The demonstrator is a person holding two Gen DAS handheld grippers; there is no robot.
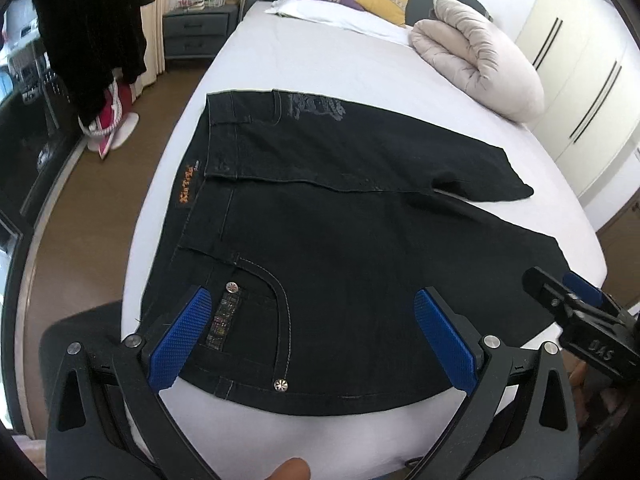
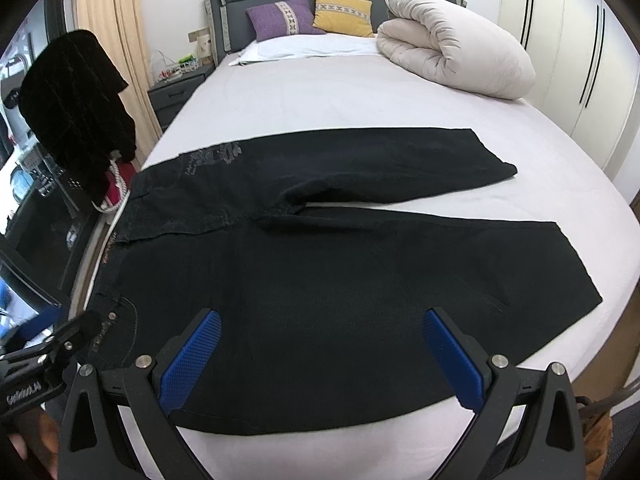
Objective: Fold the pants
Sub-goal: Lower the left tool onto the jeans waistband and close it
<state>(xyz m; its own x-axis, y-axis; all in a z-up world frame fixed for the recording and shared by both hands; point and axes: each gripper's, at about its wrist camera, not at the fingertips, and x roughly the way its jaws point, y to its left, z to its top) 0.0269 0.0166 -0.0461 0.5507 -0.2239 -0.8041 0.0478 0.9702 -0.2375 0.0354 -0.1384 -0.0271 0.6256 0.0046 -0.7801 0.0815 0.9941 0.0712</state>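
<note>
Pants: black pants (image 1: 320,240) lie spread flat on the bed (image 1: 320,64), front side up, across its near end and close to the near edge.
Long axis: runs side to side across the bed; the waistband (image 1: 192,184) points toward the bed's left edge, both leg hems toward the right.
Legs: parted in a narrow V from the crotch; the far leg (image 2: 380,160) and the near leg (image 2: 400,272) are apart at the hems with white sheet showing between.
Left gripper: the left gripper (image 1: 308,336) hovers over the near hip and pocket; jaws spread wide, holding nothing.
Right gripper: the right gripper (image 2: 320,356) hovers over the near leg, to the right of the other; jaws likewise spread wide, holding nothing.
Step in hand: judged from the layout, no fold has been made yet; both tools are lined up along the near side seam for a first grasp.
Next move: likely calls for pinching the near edge at hip and leg, then lifting both together and carrying the near leg over onto the far one, keeping the cloth taut so the seams meet.
Surroundings: a rolled duvet (image 2: 456,48) and two cushions (image 2: 312,16) sit at the head of the bed, well apart from the pants.
</note>
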